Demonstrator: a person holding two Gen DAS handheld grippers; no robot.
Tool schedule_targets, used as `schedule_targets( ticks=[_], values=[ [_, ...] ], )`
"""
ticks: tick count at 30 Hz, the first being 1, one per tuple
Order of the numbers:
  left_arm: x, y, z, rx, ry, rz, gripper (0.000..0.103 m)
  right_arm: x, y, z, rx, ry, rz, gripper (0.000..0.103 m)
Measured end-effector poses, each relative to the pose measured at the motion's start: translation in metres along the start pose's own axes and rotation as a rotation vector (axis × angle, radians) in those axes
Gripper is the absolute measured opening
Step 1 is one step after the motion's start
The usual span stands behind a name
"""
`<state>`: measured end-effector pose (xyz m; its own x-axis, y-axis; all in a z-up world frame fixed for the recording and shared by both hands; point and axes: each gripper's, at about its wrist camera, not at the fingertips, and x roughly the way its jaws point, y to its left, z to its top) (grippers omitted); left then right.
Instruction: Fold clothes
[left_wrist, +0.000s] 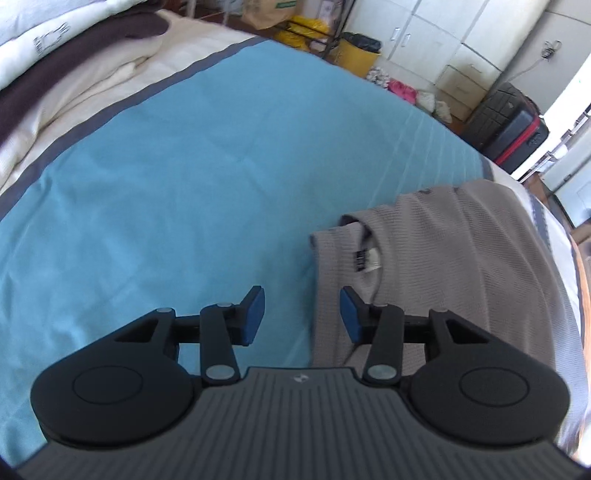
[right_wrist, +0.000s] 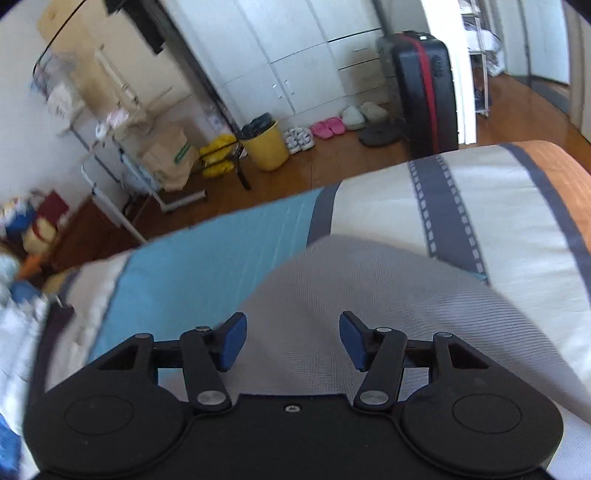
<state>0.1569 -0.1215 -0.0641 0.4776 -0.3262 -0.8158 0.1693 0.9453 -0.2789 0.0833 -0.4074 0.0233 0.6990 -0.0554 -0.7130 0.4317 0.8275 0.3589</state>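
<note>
A grey ribbed knit garment (left_wrist: 443, 266) lies folded on the blue bedspread (left_wrist: 184, 166), its neck label facing up. My left gripper (left_wrist: 302, 316) hovers open over the garment's left edge, nothing between its blue pads (left_wrist: 255, 314). In the right wrist view the same grey garment (right_wrist: 351, 288) fills the near foreground. My right gripper (right_wrist: 293, 341) stands open just above it, its jaws wide apart and holding nothing.
Cream and brown bedding (left_wrist: 66, 74) is heaped at the far left of the bed. Beyond the bed's edge are a yellow bin (right_wrist: 264, 146), shoes and slippers (right_wrist: 327, 127), a black suitcase (right_wrist: 424, 92) and white cupboards (right_wrist: 295, 55) on a wooden floor.
</note>
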Motion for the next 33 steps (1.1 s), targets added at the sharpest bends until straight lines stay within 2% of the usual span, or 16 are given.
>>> schedule_targets(
  ticks=[4,5,7,9,10,12,15,20,23,24,25,26,27,29,30,33],
  values=[
    [0.008,0.004,0.001,0.002,-0.015,-0.03,0.053,0.026,-0.015,-0.032,-0.129,0.046,-0.102,0.061],
    [0.013,0.004,0.004,-0.012,-0.008,-0.044,0.053,0.029,-0.021,-0.028,-0.131,0.045,-0.141,0.062],
    [0.024,0.004,0.009,-0.04,0.006,-0.074,0.054,0.021,-0.03,-0.014,-0.102,-0.003,-0.127,0.065],
    [0.034,0.004,0.015,-0.069,0.02,-0.104,0.056,0.023,-0.042,0.002,-0.056,-0.033,-0.06,0.09],
    [0.04,0.004,0.017,-0.083,0.027,-0.119,0.056,0.025,-0.048,0.009,-0.034,-0.047,-0.027,0.093],
    [0.048,0.0,0.024,-0.082,0.035,-0.111,0.056,0.047,-0.059,0.017,-0.036,-0.033,-0.001,0.094],
    [0.061,-0.007,0.033,-0.082,0.045,-0.105,0.057,0.083,-0.078,0.013,-0.03,0.025,-0.033,0.094],
    [0.08,-0.017,0.041,-0.103,0.057,-0.084,0.077,0.11,-0.083,0.003,-0.034,-0.006,-0.049,0.096],
    [0.087,-0.025,0.04,-0.098,0.057,-0.066,0.084,0.118,-0.068,-0.001,-0.099,-0.01,-0.086,0.096],
    [0.087,-0.028,0.038,-0.083,0.057,-0.067,0.083,0.121,-0.063,-0.002,-0.127,-0.013,-0.1,0.094],
    [0.086,-0.031,0.037,-0.068,0.058,-0.067,0.074,0.121,-0.057,-0.004,-0.178,-0.015,-0.128,0.09],
    [0.086,-0.034,0.035,-0.053,0.058,-0.067,0.041,0.122,-0.051,-0.006,-0.229,-0.017,-0.157,0.066],
    [0.085,-0.037,0.033,-0.039,0.058,-0.068,0.022,0.122,-0.045,-0.008,-0.279,-0.019,-0.185,0.036],
    [0.081,-0.037,0.029,-0.064,0.073,-0.094,0.017,0.117,-0.034,-0.013,-0.372,-0.044,-0.275,0.013],
    [0.074,-0.036,0.027,-0.092,0.076,-0.126,0.017,0.103,-0.035,-0.015,-0.333,-0.052,-0.282,0.004],
    [0.045,-0.035,0.021,-0.122,0.03,-0.221,0.015,0.061,-0.036,-0.019,-0.214,-0.076,-0.301,0.0]
  ],
)
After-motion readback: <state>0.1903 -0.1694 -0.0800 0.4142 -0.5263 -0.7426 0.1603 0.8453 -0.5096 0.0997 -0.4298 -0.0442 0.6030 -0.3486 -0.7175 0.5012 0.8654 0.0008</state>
